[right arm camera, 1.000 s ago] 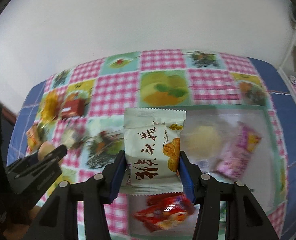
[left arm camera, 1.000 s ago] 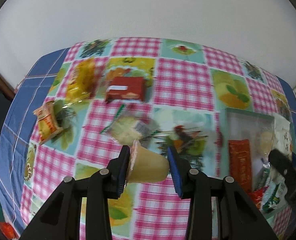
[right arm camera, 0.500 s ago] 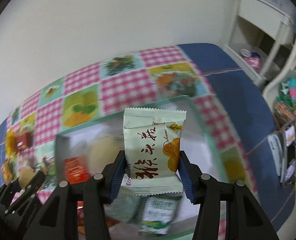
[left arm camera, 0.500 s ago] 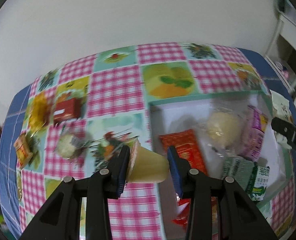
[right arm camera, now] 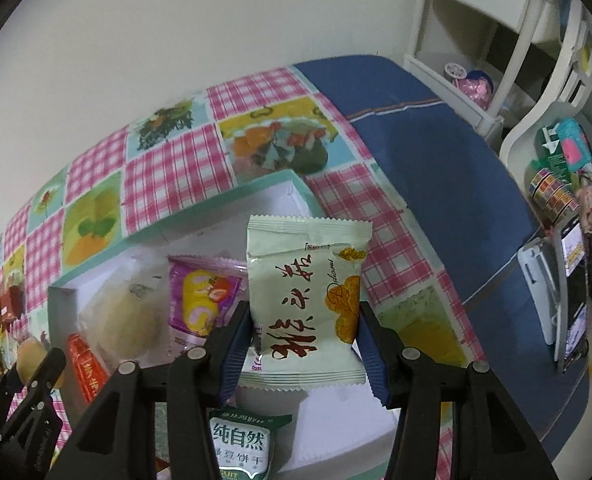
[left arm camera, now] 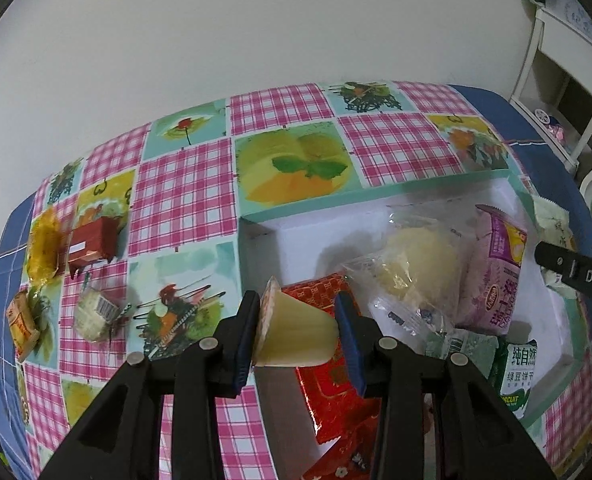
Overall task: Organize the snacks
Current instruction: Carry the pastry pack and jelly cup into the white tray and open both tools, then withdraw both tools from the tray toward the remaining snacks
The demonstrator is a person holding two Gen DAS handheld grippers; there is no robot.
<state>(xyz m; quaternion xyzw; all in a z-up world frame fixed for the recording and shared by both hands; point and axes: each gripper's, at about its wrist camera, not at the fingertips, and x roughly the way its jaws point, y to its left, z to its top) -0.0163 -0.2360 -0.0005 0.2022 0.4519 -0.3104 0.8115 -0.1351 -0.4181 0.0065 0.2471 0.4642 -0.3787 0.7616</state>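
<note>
Carrying snacks over the box (left arm camera: 376, 196), the left gripper (left arm camera: 298, 330) clenches a jelly cup (left arm camera: 296, 336), the right gripper (right arm camera: 306, 340) a pale packet (right arm camera: 308, 300). Best lower both into bare gaps before loosening the fingers.

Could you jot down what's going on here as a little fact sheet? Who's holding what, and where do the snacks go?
Left gripper: jaws shut on a yellow jelly cup
Right gripper: jaws shut on a pale green packet
Box: white inside, already holding several snacks
In box: red packet, purple packet
Still on tablecloth: dark red box, yellow packet
</note>
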